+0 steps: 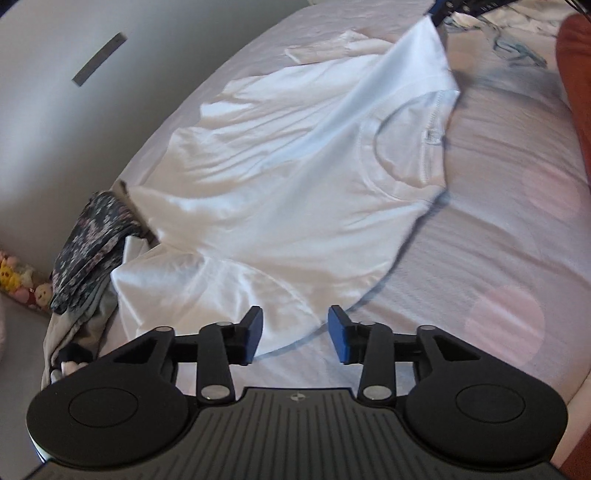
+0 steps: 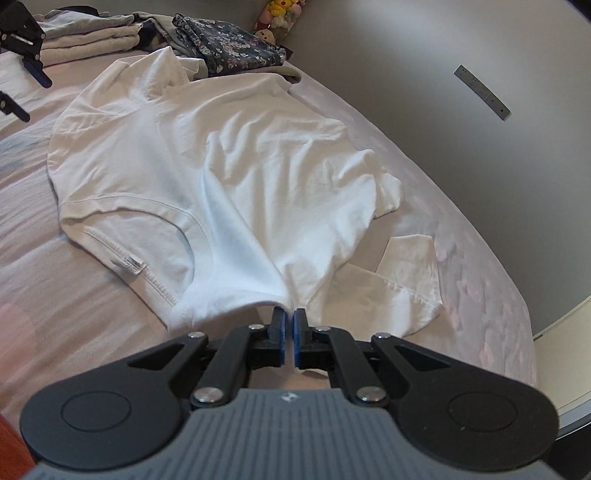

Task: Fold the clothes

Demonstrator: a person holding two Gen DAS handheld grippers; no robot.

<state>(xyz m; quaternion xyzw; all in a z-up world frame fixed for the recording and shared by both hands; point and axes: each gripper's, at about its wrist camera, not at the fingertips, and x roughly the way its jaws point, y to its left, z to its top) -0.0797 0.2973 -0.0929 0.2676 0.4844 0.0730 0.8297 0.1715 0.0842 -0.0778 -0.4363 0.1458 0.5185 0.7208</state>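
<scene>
While the left gripper (image 1: 295, 334) is hovering with its blue pads apart and nothing between them, just above the near sleeve hem of the white cotton T-shirt (image 1: 280, 184), the right gripper (image 2: 290, 325) is pinching the shirt's shoulder fabric beside the ribbed collar (image 2: 162, 236), its jaws clamped together on the cloth. The shirt is lying spread, still wrinkled, across the middle of the pale pink striped bed sheet (image 1: 498, 240), its bottom hem reaching toward the far edge. Judging from this, the laying-out step is finishing and the folding proper is not yet begun; the next move calls for letting go of the shoulder, then gripping one side to carry it over. Beyond, at the bed's corner, a dark floral folded garment (image 2: 229, 50) is sitting on a pile of grey clothes (image 2: 85, 35).
</scene>
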